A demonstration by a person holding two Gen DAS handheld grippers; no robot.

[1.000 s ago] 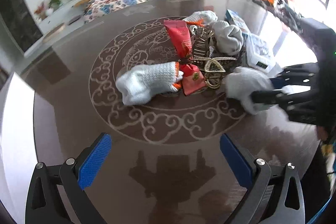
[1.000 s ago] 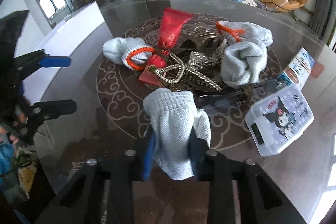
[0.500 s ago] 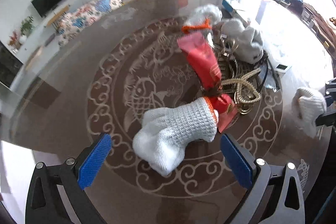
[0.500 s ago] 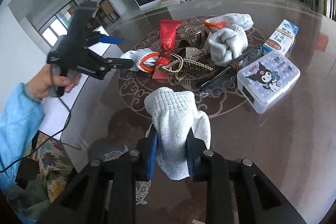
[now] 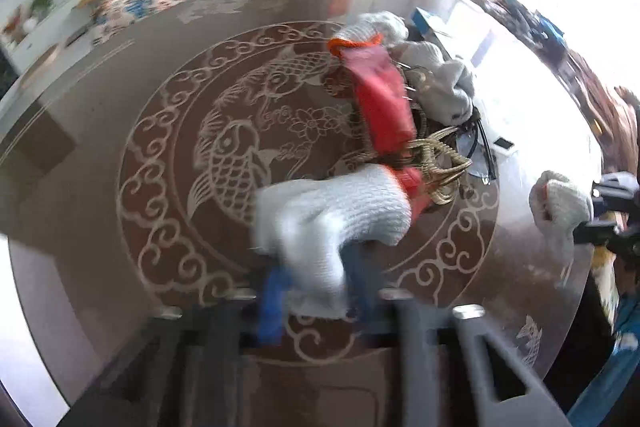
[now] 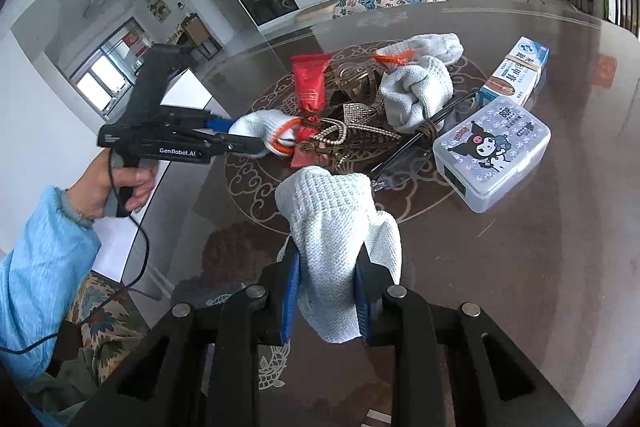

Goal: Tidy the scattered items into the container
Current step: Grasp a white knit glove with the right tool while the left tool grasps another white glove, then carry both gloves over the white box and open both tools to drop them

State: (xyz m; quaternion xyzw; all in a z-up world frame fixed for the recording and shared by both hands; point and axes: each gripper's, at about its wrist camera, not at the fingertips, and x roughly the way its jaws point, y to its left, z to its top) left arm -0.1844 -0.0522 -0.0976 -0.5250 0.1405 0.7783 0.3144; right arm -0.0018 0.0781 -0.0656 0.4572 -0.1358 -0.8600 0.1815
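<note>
While the right gripper grips one white glove above the desk, the left gripper has just clamped another glove beside the clutter; next, carry both to a container, unseen here.

pile mid-table | plastic box right of pile | carton behind box
</note>
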